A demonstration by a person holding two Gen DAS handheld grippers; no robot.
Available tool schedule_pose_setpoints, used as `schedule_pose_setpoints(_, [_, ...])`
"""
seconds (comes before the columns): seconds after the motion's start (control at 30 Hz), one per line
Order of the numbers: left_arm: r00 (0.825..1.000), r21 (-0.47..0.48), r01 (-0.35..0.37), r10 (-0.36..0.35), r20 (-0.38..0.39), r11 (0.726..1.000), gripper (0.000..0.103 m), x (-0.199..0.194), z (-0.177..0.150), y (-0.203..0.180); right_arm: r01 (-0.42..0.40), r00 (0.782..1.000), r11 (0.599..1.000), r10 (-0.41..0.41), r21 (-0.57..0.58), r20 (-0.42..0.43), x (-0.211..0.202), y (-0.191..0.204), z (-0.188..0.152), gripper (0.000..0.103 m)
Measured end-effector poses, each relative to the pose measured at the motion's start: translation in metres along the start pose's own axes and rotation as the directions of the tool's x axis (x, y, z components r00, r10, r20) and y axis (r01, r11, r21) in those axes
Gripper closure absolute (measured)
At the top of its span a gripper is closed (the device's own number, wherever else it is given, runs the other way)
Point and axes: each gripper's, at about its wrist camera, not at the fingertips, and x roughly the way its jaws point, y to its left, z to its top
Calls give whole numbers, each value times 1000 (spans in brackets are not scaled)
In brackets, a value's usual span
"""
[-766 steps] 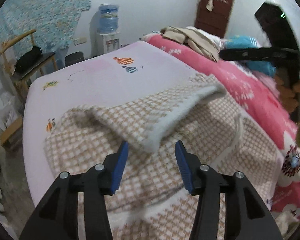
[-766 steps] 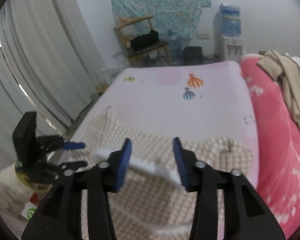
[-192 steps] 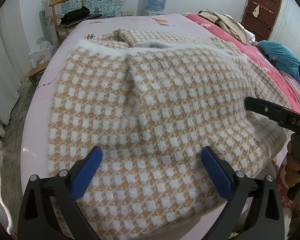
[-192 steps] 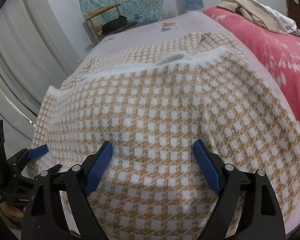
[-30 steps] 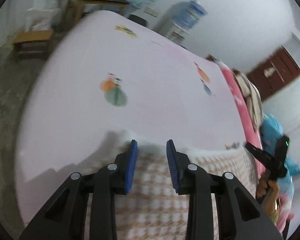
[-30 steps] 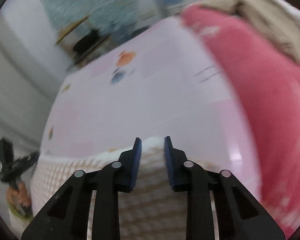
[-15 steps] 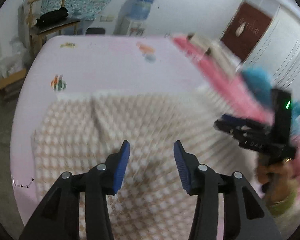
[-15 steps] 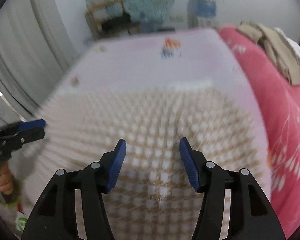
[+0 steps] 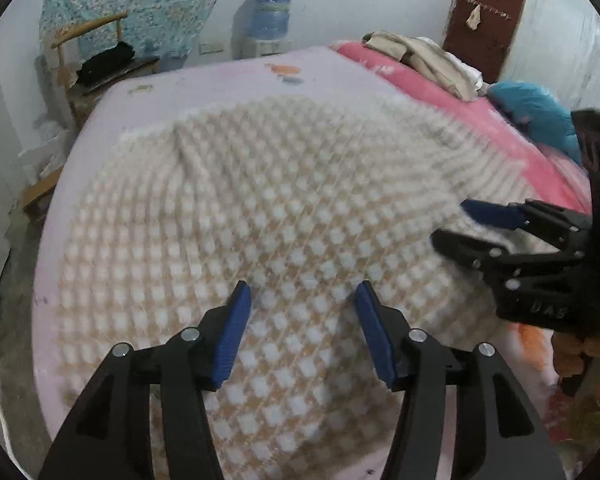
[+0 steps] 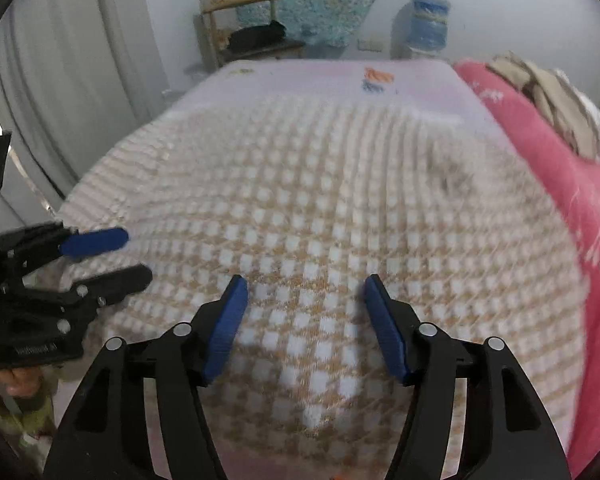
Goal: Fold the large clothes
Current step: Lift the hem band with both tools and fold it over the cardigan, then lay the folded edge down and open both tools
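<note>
A large tan-and-white checked knit garment lies folded flat on the lilac bed sheet; it also fills the right wrist view. My left gripper is open and empty above the garment's near part. My right gripper is open and empty above the same part. The right gripper shows at the right edge of the left wrist view. The left gripper shows at the left edge of the right wrist view.
A pink flowered blanket runs along the bed's right side with beige clothes and a blue bundle on it. A wooden chair and a water dispenser stand beyond the bed. Curtains hang at left.
Both grippers let go of the garment's edge at the far side, opened wide and pulled back toward the near edge. The garment now lies folded over on the bed.
</note>
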Motion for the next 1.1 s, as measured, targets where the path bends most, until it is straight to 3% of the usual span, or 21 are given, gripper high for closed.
schedule_pose_setpoints(0.1, [999,-3,-23,23,25,1000,49,-16,-3,-2,-7,1000,999,6,45,20,-14,-4,4,44])
schedule_pose_setpoints(0.23, [997,-21,-21,22,80,1000,47,-50,-20,0,-12,993,999,17,-43,116,-49,18,-14,43])
schedule_pose_setpoints(0.3, [998,-27,-51,52,35,998,46,-44,-35,2,0,997,995,7,-98,71,-38,35,-31,41])
schedule_pose_setpoints(0.37, [996,-30,-93,92,-8,995,46,-28,-45,-1,74,996,988,-68,-134,51,-24,47,-43,40])
schedule_pose_setpoints(0.43, [995,-17,-103,103,9,995,46,-29,-45,-2,97,994,983,-90,-156,54,-28,52,-43,40])
schedule_pose_setpoints(0.57, [991,-84,-104,111,81,991,46,-61,-46,17,83,992,993,-74,-84,98,-60,39,-41,40])
schedule_pose_setpoints(0.63, [989,-133,-133,141,50,982,45,-58,-55,37,114,991,993,-110,-39,80,-54,23,-46,40])
schedule_pose_setpoints(0.7, [994,-180,-79,90,54,980,45,-52,-65,51,41,998,998,-43,45,49,-43,9,-57,38])
schedule_pose_setpoints(0.77, [994,-167,-81,93,64,983,45,-55,-67,48,9,999,997,-12,75,42,-42,1,-54,38])
schedule_pose_setpoints(0.93, [989,-219,-53,82,124,974,39,-76,-67,57,56,988,989,-75,140,136,-68,-30,-45,38])
schedule_pose_setpoints(1.0, [991,-244,-33,64,119,969,39,-70,-69,62,77,990,970,-102,232,97,-62,-51,-52,38])
schedule_pose_setpoints(1.07, [988,-244,-26,62,140,969,38,-69,-71,61,33,998,953,-45,302,34,-38,-69,-59,38])
schedule_pose_setpoints(1.1, [988,-243,-29,64,138,970,38,-66,-69,59,14,998,948,-32,318,49,-36,-72,-60,38])
